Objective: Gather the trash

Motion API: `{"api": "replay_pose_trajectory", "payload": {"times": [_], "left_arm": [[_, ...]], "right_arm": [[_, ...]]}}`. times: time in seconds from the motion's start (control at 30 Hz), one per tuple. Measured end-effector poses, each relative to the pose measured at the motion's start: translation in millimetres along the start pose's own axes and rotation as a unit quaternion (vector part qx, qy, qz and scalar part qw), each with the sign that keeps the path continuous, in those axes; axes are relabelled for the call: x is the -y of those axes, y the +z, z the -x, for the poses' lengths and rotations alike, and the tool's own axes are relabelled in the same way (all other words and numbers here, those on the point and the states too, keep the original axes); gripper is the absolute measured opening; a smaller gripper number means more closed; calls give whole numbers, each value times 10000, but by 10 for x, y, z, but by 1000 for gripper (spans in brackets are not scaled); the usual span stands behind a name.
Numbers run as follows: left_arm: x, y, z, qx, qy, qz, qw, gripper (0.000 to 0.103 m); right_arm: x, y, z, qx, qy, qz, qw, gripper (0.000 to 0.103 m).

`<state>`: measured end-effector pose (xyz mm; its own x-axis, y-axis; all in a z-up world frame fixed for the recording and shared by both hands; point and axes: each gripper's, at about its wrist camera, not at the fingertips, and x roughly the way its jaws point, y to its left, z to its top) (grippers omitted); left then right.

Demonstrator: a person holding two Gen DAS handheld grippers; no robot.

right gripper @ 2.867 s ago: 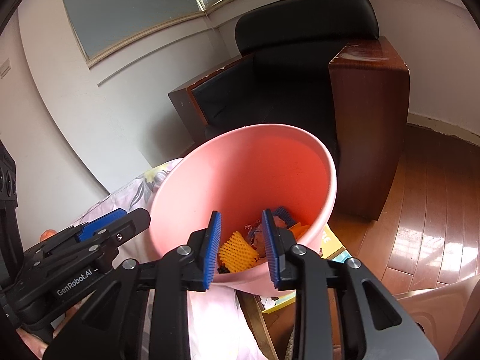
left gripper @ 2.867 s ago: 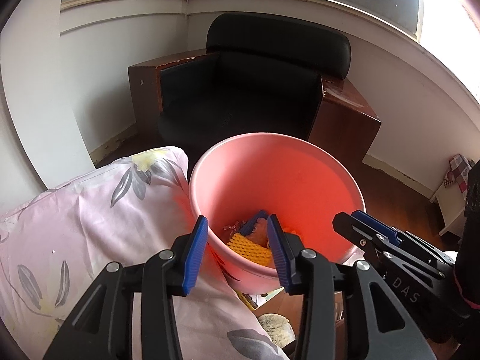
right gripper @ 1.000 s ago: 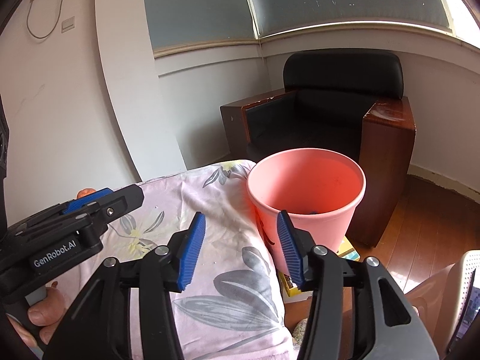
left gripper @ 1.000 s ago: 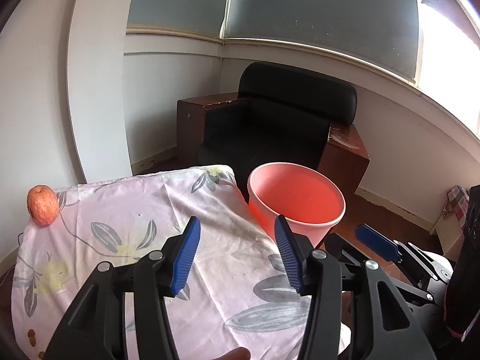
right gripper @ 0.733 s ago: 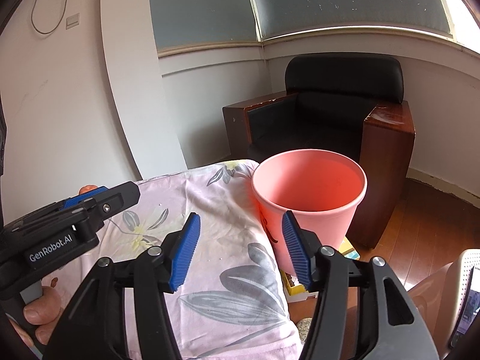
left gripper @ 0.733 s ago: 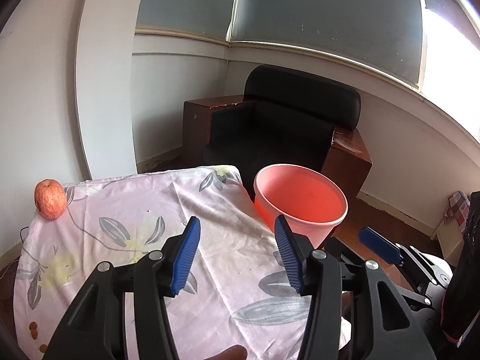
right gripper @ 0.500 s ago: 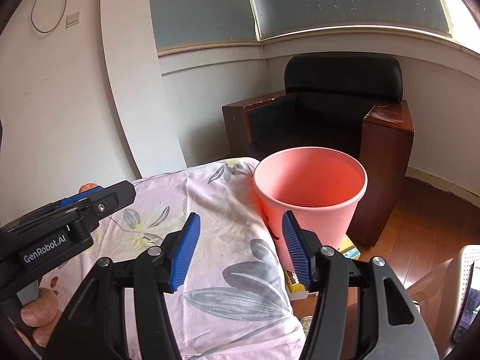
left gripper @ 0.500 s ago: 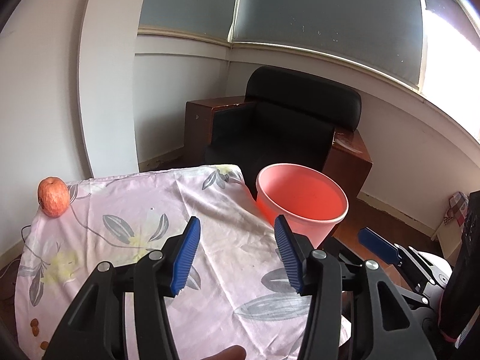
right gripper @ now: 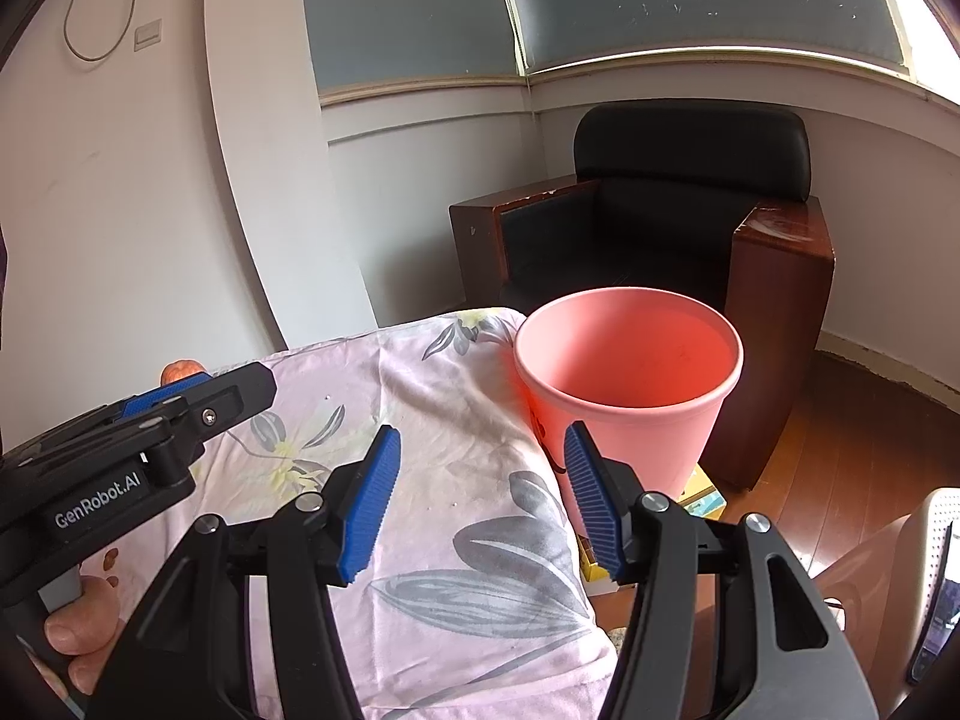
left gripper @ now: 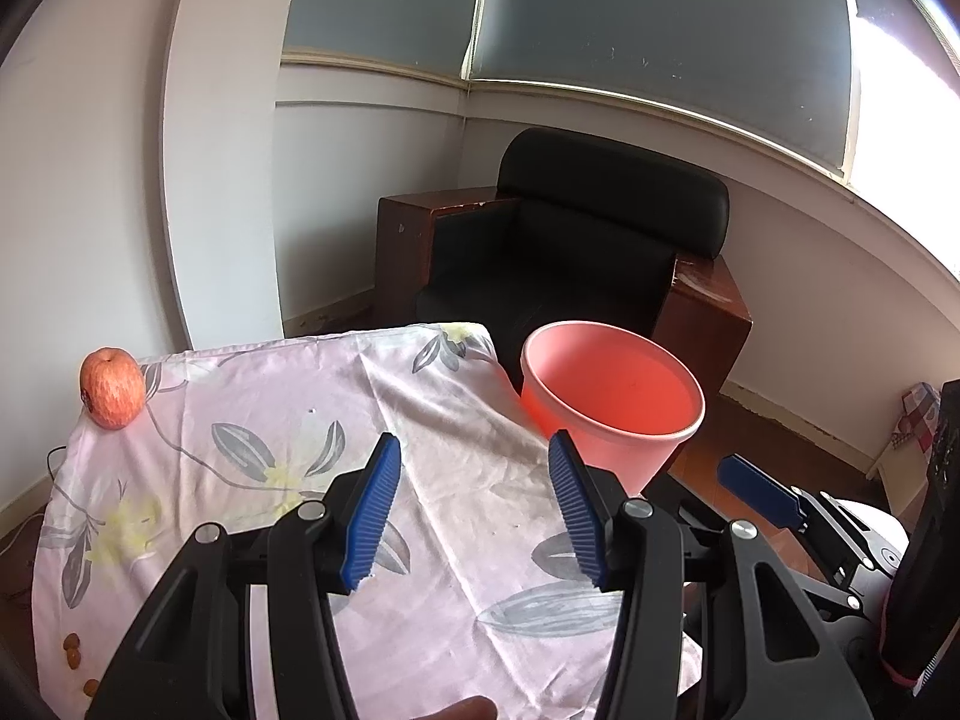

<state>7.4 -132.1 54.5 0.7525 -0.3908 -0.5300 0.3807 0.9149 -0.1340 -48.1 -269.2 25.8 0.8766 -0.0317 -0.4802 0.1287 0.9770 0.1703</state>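
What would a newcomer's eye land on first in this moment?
The salmon-pink bucket stands out first, at the right edge of the table beside the flowered cloth. Next comes the red apple, alone at the cloth's far left corner. Behind them a black armchair fills the room's corner under the windows.

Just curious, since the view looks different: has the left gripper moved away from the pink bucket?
Yes. The left gripper has pulled back: the bucket now sits farther off.

Apple (left gripper: 112, 387) on cloth's (left gripper: 288, 420) far left corner; bucket (left gripper: 612, 399) right of cloth; armchair (left gripper: 576, 252) behind bucket
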Motion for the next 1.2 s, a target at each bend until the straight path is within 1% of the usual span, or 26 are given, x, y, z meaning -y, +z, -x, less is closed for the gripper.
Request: {"api": "replay_pose_trajectory", "payload": {"times": [1.2], "left_arm": [[9,-37,-63,-103,-56,-75,9999,51]], "right_arm": [[42,-40,-70,-131,81,-63,9999,58]]}}
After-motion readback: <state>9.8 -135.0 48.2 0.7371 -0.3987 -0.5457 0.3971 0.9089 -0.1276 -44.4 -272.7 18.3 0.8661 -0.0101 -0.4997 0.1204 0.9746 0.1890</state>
